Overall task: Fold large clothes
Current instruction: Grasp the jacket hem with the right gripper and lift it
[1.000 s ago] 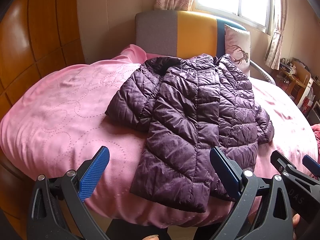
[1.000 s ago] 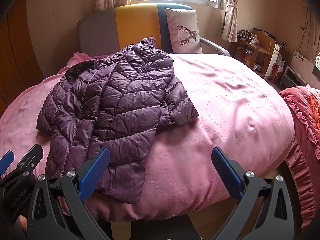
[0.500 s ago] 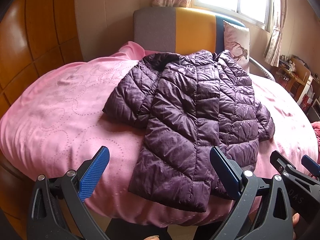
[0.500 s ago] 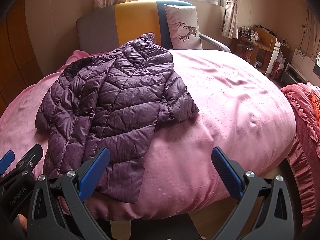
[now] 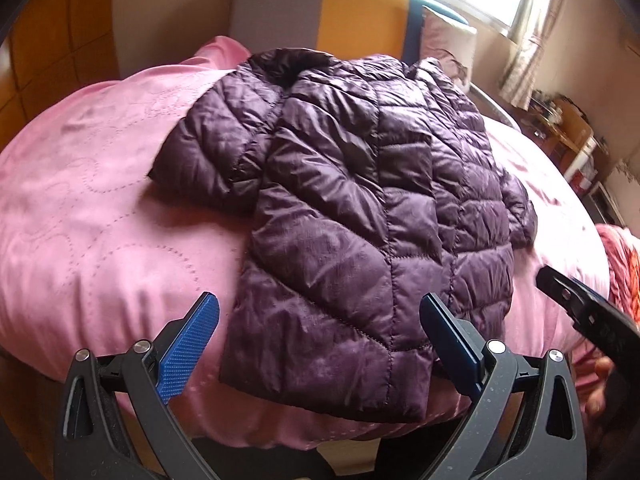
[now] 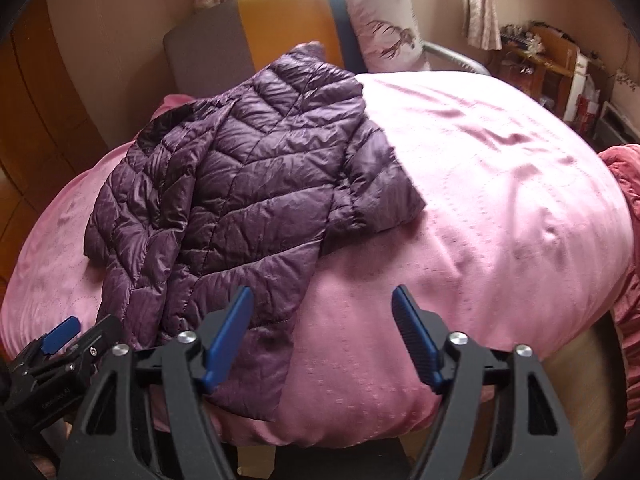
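A purple quilted jacket (image 5: 352, 208) lies spread on the pink bed (image 5: 100, 200), collar toward the headboard and both sleeves folded in. Its hem hangs at the near edge. My left gripper (image 5: 320, 340) hovers open just over that hem, which shows between its blue pads without touching them. In the right wrist view the jacket (image 6: 240, 192) fills the left half. My right gripper (image 6: 322, 332) is closing; its left pad sits over the hem's right corner, and only the pink bedspread (image 6: 500, 200) lies between the jaws. Each gripper shows at the other view's edge.
A grey, yellow and blue headboard (image 5: 320, 8) and a deer-print pillow (image 6: 380, 28) stand at the far end. Wooden panels (image 5: 40, 40) line the left wall. A red blanket (image 6: 628, 240) hangs right of the bed, with a cluttered wooden shelf (image 6: 552, 60) behind.
Both grippers have dropped and tilted down toward the jacket's hem, which now looks larger and nearer. The right gripper's jaws have narrowed; the left jaws stay wide.
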`<state>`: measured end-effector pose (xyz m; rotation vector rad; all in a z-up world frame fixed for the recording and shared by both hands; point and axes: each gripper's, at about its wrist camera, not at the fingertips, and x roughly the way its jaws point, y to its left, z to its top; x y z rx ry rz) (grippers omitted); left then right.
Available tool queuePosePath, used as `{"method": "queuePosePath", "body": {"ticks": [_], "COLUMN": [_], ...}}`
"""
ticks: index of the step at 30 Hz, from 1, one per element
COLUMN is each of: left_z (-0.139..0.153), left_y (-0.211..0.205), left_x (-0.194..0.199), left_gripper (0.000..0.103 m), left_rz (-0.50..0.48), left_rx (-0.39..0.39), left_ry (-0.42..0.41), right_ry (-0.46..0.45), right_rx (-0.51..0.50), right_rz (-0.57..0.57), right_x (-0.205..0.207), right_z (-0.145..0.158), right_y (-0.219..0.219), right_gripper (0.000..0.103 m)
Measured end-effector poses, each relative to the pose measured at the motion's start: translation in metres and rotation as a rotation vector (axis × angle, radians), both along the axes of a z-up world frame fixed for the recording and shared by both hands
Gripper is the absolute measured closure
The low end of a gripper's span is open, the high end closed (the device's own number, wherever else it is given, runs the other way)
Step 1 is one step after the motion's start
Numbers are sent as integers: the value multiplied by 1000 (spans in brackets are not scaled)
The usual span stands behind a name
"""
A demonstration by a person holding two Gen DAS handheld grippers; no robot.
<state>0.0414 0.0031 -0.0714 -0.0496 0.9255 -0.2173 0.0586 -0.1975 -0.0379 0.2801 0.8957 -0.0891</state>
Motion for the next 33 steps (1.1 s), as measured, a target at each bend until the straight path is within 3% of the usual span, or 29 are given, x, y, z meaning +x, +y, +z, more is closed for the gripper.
{"method": "queuePosePath", "body": {"ticks": [2,4,7,8,9,11,12,14,18,21,24,26,28,33], "left_z": [-5,-11,-23,-24,-23,-16,-8,7,44,74,93,105,111,116], "left_y": [-5,-10,-15,-15,-15,-6,3,18,53,95,126,154,186,236], "left_x": [0,0,5,5,5,6,9,15,30,55,78,98,126,179], "left_gripper": [4,11,30,39,55,76,84,90,90,90,90,90,93,93], "left_rz": [-49,-82,-126,-138,-147,-155,-153,-151,-102,-3,90,175,272,441], "left_rx": [-6,24,43,36,28,-31,-94,-168,-226,-271,-253,-223,-243,-177], "left_ry": [12,11,41,36,31,35,39,22,-65,-134,-184,-213,-201,-169], "right_ry": [15,39,80,85,73,42,19,-33,-129,-168,-175,-156,-114,-19], "right_rx": [22,37,18,-34,-78,-106,-132,-188,-237,-256,-222,-173,-115,-107], "right_rz": [33,88,202,219,241,284,287,264,120,-42,-199,-301,-391,-520], "right_x": [9,21,34,36,35,33,31,26,26,37,49,64,80,117], "right_z": [-6,-15,-33,-38,-39,-31,-24,-8,31,57,70,71,67,53], "right_y": [4,13,35,43,49,54,52,41,-8,-65,-127,-169,-212,-269], "right_gripper": [39,39,39,40,44,81,86,91,92,92,92,92,92,92]}}
